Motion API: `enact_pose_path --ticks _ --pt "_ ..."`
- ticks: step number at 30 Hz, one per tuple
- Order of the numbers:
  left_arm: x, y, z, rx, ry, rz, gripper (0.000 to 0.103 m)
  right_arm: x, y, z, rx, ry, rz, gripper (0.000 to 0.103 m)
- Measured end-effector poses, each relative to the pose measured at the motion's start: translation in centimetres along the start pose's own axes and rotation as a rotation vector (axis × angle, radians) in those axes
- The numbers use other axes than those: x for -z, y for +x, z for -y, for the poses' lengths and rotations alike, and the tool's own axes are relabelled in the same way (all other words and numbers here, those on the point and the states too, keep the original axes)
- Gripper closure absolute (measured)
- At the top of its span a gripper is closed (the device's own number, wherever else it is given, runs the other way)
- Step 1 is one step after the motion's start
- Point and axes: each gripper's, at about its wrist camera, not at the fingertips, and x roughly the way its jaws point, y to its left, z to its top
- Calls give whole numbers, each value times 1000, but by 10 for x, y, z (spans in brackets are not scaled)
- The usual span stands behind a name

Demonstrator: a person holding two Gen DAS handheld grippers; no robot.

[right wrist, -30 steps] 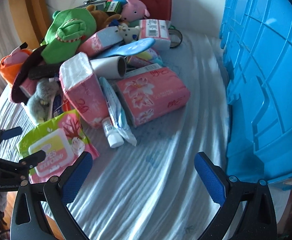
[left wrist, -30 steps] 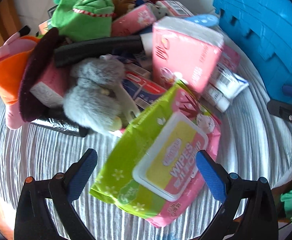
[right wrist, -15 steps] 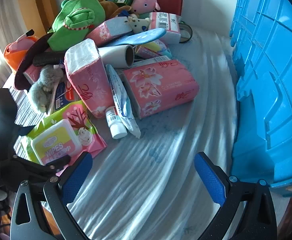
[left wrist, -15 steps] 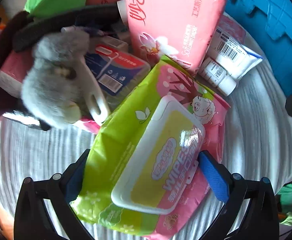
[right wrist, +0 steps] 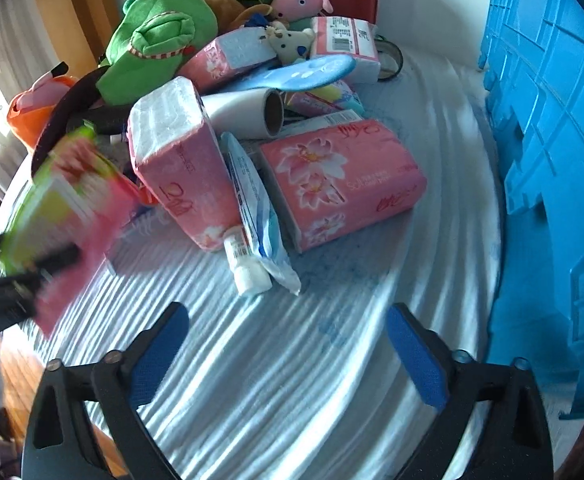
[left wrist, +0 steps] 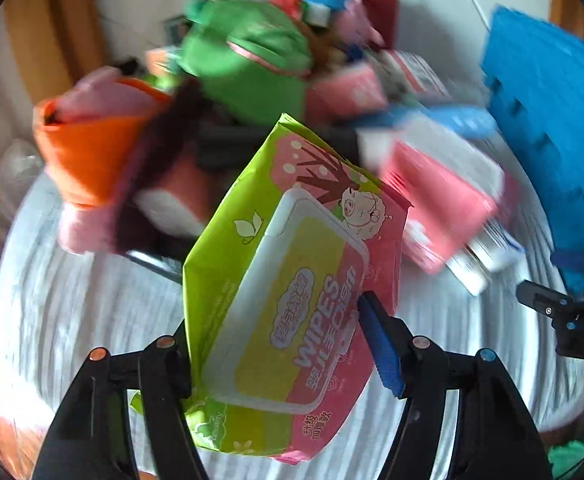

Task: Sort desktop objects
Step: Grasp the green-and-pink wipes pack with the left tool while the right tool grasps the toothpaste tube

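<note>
Left gripper (left wrist: 280, 344) is clamping the wipes pack (left wrist: 292, 292), long axis pointing toward 1 o'clock, lid facing the camera. Right gripper (right wrist: 288, 356) is hovering wide, holding nothing.

Both handheld tools are built of matte black plastic, and each ends in two angular black arms that carry flat, bright blue pads with a finely ribbed face. On the left gripper (left wrist: 276, 344) the joints show small round fasteners, coppery orange on one arm and pale blue on the other, while the right gripper (right wrist: 288, 354) has plain dark, silvery screw heads at its pivots. Where the right gripper's side shows in the left camera's view, white letters reading "DAS" are printed on its black body.
</note>
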Motion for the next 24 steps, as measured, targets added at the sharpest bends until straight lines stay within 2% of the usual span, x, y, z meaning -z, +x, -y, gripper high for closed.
enact_pose_path --ticks 1,3,5,7,10,14,15,16,17,20,24 --pt "-5 0 -6 -25 -20 6 37 -3 2 -1 3 -3 3 27" --pt "-6 -2 -19 -49 -56 5 37 -10 6 -3 -1 -7 6 29" --pt "-3 0 -25 -54 -79 -9 37 -17 11 -4 -6 -9 10 36" --pt "4 5 -35 -46 -96 -22 37 -25 19 -6 -4 -15 2 53" --pt "16 8 -34 -34 -93 -38 37 -33 35 -8 -22 -18 -25 56" --pt "8 21 -30 -28 -90 -46 37 -36 51 -14 -31 -29 -52 61" --pt "9 21 -30 -26 -92 -48 37 -36 56 -16 -26 -41 -59 67" --pt "7 23 -30 -25 -92 -48 37 -36 59 -17 -16 -48 -63 80" --pt "7 23 -30 -24 -93 -46 37 -36 58 -17 -10 -48 -56 84" --pt "4 16 -32 -18 -101 -24 37 -36 46 -16 -13 -36 -26 88" --pt "-6 -1 -32 -12 -102 27 37 -43 7 -18 -33 -46 71 90"
